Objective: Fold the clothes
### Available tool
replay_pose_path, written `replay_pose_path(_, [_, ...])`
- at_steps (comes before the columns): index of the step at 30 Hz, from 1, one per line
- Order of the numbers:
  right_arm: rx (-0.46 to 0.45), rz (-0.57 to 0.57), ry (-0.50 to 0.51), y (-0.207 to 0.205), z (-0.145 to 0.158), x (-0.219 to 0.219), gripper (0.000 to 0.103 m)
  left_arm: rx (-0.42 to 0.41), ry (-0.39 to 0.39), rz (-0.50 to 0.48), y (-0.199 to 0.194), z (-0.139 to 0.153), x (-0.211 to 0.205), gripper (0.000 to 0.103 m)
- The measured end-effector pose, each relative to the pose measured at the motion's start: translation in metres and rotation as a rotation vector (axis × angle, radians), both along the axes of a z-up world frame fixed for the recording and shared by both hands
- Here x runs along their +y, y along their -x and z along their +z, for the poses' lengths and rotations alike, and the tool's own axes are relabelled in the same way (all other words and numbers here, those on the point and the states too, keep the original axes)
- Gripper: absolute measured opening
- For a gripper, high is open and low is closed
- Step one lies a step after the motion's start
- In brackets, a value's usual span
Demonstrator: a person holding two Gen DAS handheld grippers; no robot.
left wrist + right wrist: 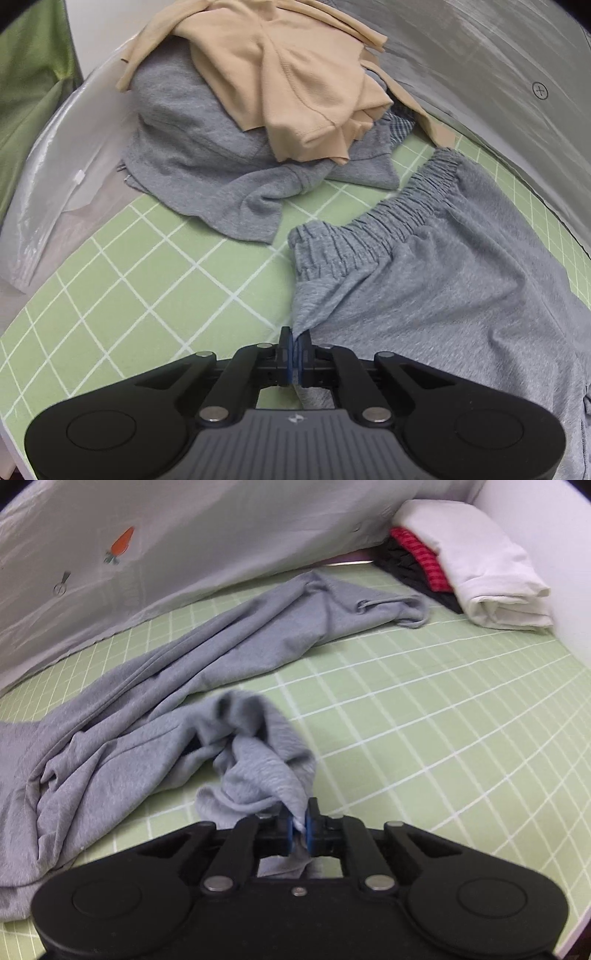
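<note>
Grey sweatpants (461,280) lie rumpled across a green grid-lined mat (147,280), pinched at both ends. The left gripper (295,343) sits low over the mat, its blue pads clamped tight on the fabric just below the gathered elastic waistband (373,221). The right gripper (301,821) is closed on a bunched leg end (258,760), lifting it slightly — the other leg (258,627) trails toward the mat's far edge. Beyond the waistband, a heap of grey garments (195,147) topped by a beige one (295,85). At the far right corner — folded white cloth (480,572) over red-and-black items (421,565).
</note>
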State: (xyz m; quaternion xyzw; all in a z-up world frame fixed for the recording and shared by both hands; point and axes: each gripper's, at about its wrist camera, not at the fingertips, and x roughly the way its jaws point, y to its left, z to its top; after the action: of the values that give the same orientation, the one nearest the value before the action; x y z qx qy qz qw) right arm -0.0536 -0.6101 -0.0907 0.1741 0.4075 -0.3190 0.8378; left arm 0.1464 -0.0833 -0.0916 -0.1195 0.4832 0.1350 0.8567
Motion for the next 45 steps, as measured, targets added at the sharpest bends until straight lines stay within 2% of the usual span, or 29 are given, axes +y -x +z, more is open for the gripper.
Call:
replay_pose_path(3, [-0.012, -0.078, 0.088, 0.029, 0.021, -0.024, 0.006, -0.021, -0.031, 0.025, 0.01, 0.012, 0.016, 0.003])
replay_pose_path(8, [0.01, -0.091, 0.328, 0.05, 0.068, -0.057, 0.006, -0.062, -0.067, 0.044, 0.017, 0.032, 0.033, 0.003])
replay_pose_path(11, [-0.009, -0.109, 0.355, 0.041, 0.077, -0.087, 0.006, -0.074, -0.054, 0.063, 0.011, 0.031, 0.03, 0.003])
replay_pose_path(13, [-0.032, -0.125, 0.329, 0.026, 0.072, -0.108, 0.006, -0.059, -0.054, 0.072, 0.005, 0.024, 0.024, 0.003])
replay_pose_path(15, [-0.011, -0.133, 0.295, 0.011, 0.059, -0.123, 0.009, -0.038, -0.046, 0.096, 0.003, 0.018, 0.018, 0.003])
replay_pose_path(17, [-0.001, -0.165, 0.247, 0.008, 0.046, -0.125, 0.04, -0.024, -0.037, 0.116, 0.003, 0.014, 0.015, 0.003])
replay_pose_path(20, [-0.001, -0.227, 0.17, 0.012, 0.028, -0.12, 0.052, -0.008, -0.041, 0.112, 0.007, 0.009, 0.014, 0.003])
replay_pose_path(21, [-0.001, -0.248, 0.145, 0.013, 0.022, -0.118, 0.059, -0.002, -0.039, 0.112, 0.009, 0.008, 0.015, 0.003])
replay_pose_path(23, [-0.013, -0.285, 0.088, 0.018, 0.011, -0.114, 0.08, 0.013, -0.024, 0.115, 0.013, 0.004, 0.016, 0.003])
replay_pose_path(26, [-0.065, -0.296, -0.001, 0.027, -0.002, -0.104, 0.085, 0.034, -0.006, 0.117, 0.016, -0.001, 0.017, 0.004])
replay_pose_path(32, [-0.073, -0.309, -0.066, 0.018, -0.026, -0.107, 0.086, 0.049, -0.001, 0.097, 0.013, -0.001, 0.016, 0.004])
replay_pose_path(35, [-0.084, -0.319, -0.08, 0.012, -0.024, -0.116, 0.086, 0.041, 0.002, 0.099, 0.014, 0.002, 0.017, 0.005])
replay_pose_path(39, [-0.143, -0.336, -0.112, 0.016, -0.015, -0.116, 0.085, 0.039, 0.02, 0.125, 0.019, 0.001, 0.02, 0.007])
replay_pose_path(40, [-0.157, -0.33, -0.13, 0.017, -0.015, -0.117, 0.081, 0.042, 0.024, 0.126, 0.02, 0.0, 0.02, 0.007])
replay_pose_path(43, [-0.151, -0.302, -0.167, 0.014, -0.023, -0.121, 0.055, 0.043, 0.013, 0.11, 0.019, -0.001, 0.015, 0.004])
replay_pose_path(45, [-0.14, -0.291, -0.16, 0.01, -0.027, -0.125, 0.046, 0.038, 0.02, 0.105, 0.017, 0.0, 0.014, 0.003])
